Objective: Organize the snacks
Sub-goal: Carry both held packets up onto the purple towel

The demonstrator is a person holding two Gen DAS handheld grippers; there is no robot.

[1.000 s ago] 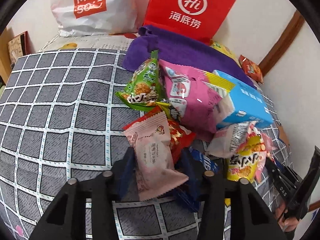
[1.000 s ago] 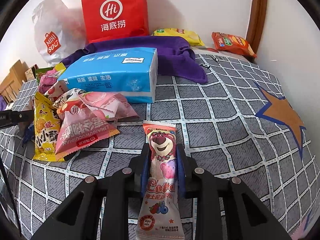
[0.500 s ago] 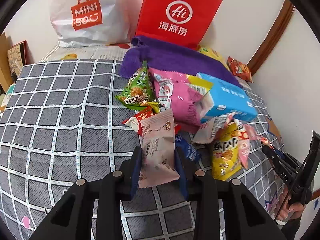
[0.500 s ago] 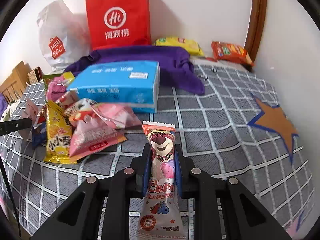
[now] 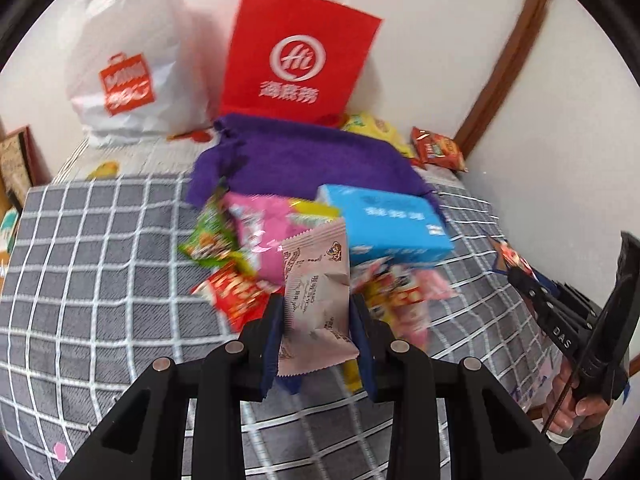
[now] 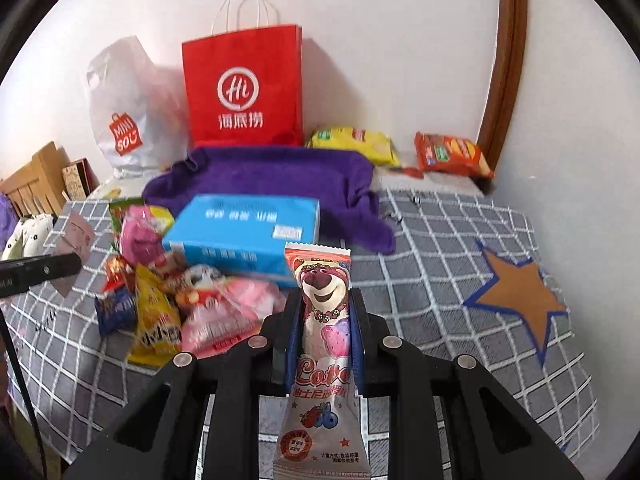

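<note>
Grippers number two, each clamped on one snack and held above the bed: the left gripper [image 5: 316,320] pinches a pale pink crinkle-edged sachet [image 5: 318,296], the right gripper [image 6: 325,332] squeezes a long bear-printed Lotso wrapper [image 6: 322,344]. One blue rectangular tissue pack [image 6: 248,236] sits beside the loose heap of snack packets [image 6: 160,304] on the grey grid-checked bedspread [image 6: 440,280]. Behind lie one purple towel [image 6: 272,184], one red paper bag [image 6: 244,88] and one white plastic Miniso bag [image 6: 128,120] against the wall, plus one yellow packet [image 6: 356,144] and one orange packet [image 6: 452,154]. Bare bedspread stretches right toward the orange star patch [image 6: 516,292] and, in the left view, left of the heap.
</note>
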